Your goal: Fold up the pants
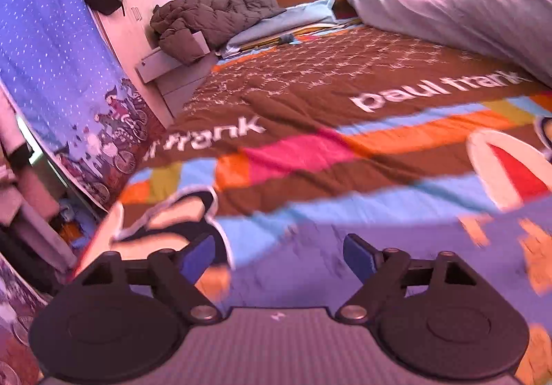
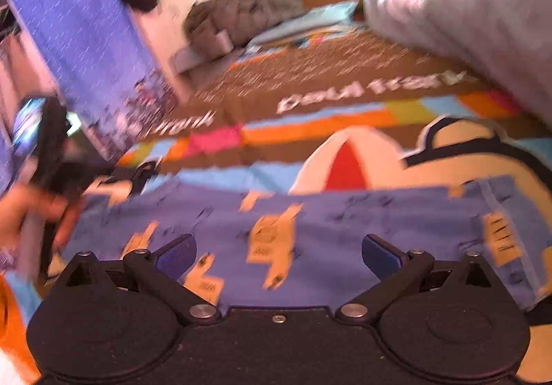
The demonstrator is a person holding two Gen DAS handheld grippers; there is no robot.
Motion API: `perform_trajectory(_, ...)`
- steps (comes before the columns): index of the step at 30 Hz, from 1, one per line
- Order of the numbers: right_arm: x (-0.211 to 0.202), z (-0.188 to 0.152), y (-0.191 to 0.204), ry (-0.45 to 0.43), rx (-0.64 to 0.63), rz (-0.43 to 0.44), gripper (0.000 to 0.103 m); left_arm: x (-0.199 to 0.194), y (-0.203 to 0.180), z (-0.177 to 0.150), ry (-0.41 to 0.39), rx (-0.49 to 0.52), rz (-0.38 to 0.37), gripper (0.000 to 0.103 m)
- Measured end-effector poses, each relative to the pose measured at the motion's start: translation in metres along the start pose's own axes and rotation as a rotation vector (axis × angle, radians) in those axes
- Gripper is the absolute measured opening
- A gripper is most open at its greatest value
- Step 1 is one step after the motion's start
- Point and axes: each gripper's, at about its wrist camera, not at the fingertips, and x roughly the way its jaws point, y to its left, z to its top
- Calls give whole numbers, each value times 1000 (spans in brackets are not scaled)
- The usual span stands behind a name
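Blue pants point(image 2: 310, 222) with orange patches lay flat on the near edge of a bed whose cover point(image 1: 310, 102) read "paul frank" in white. Both the left tongs point(image 1: 279, 257) and right tongs point(image 2: 279, 253) were spread above the pants, pinching nothing.

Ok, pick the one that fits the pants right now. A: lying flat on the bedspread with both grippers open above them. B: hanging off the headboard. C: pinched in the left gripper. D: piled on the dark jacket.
A: the pants lie spread on the bedspread; the left gripper and right gripper both stand open, nothing between them.
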Motion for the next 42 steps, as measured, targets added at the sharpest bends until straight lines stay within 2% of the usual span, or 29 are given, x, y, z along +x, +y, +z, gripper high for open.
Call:
perform_trajectory(1, 0, 2, -5, 3, 12, -23, 102, 1, -6, -11, 41, 28, 41, 86)
perform_trajectory(3, 7, 4, -20, 61, 37, -102, 102, 14, -15, -34, 172, 91, 131, 87)
perform_trajectory(5, 18, 4, -42, 150, 69, -232, 101, 7, -7, -46, 130, 65, 167, 93)
perform_trajectory(6, 18, 4, -53, 153, 83, -298, 97, 5, -4, -45, 156, 94, 201, 93)
perform_trajectory(7, 13, 7, -64, 126, 98, -352, 92, 3, 0, -41, 184, 118, 218, 93)
perform_trajectory(8, 5, 11, -75, 83, 128, -360, 92, 0, 5, -37, 206, 132, 218, 92)
perform_trajectory(10, -11, 15, -91, 3, 212, -413, 103, -14, 15, -24, 208, 124, 187, 92)
perform_trajectory(11, -18, 16, -95, -31, 241, -467, 102, -23, 16, -18, 194, 107, 167, 93)
perform_trajectory(12, -24, 16, -97, -53, 253, -481, 102, -32, 16, -10, 174, 86, 143, 96)
perform_trajectory(15, -40, 13, -99, -91, 279, -403, 102, -54, -6, 8, 110, 31, 49, 102)
perform_trajectory(18, -47, 5, -105, -58, 304, -409, 102, -61, -57, 14, 89, 34, -55, 102)
perform_trajectory(19, -48, 2, -110, -36, 338, -415, 102, -57, -76, 14, 104, 45, -63, 102)
perform_trajectory(21, -57, -5, -126, -22, 439, -400, 102, -37, -118, 2, 198, 75, -77, 102)
perform_trajectory(22, -63, -9, -135, -32, 495, -380, 102, -29, -135, -7, 241, 103, -58, 101)
perform_trajectory(24, -76, -21, -154, -52, 619, -325, 102, -37, -149, -17, 156, 104, 35, 102)
perform_trajectory(25, -81, -27, -167, -69, 684, -272, 102, -40, -152, -17, 158, 142, 37, 102)
perform_trajectory(26, -86, -32, -176, -81, 735, -222, 102, -42, -153, -14, 159, 175, 25, 102)
perform_trajectory(29, -95, -43, -198, -124, 867, -115, 102, -46, -149, 5, 154, 222, -88, 102)
perform_trajectory(31, -100, -48, -201, -180, 944, -115, 102, -43, -152, 24, 140, 212, -136, 102)
perform_trajectory(33, -103, -53, -197, -224, 1008, -142, 102, -43, -165, 43, 114, 207, -151, 102)
perform_trajectory(36, -100, -57, -185, -248, 1058, -163, 102, -36, -198, 70, 49, 221, -192, 102)
perform_trajectory(39, -98, -62, -178, -256, 1084, -133, 102, -25, -235, 87, 40, 235, -245, 102)
perform_trajectory(41, -98, -65, -175, -261, 1079, -125, 95, -15, -256, 96, 48, 245, -278, 102)
perform_trajectory(42, -100, -67, -175, -252, 1069, -134, 86, -13, -268, 101, 54, 258, -290, 100)
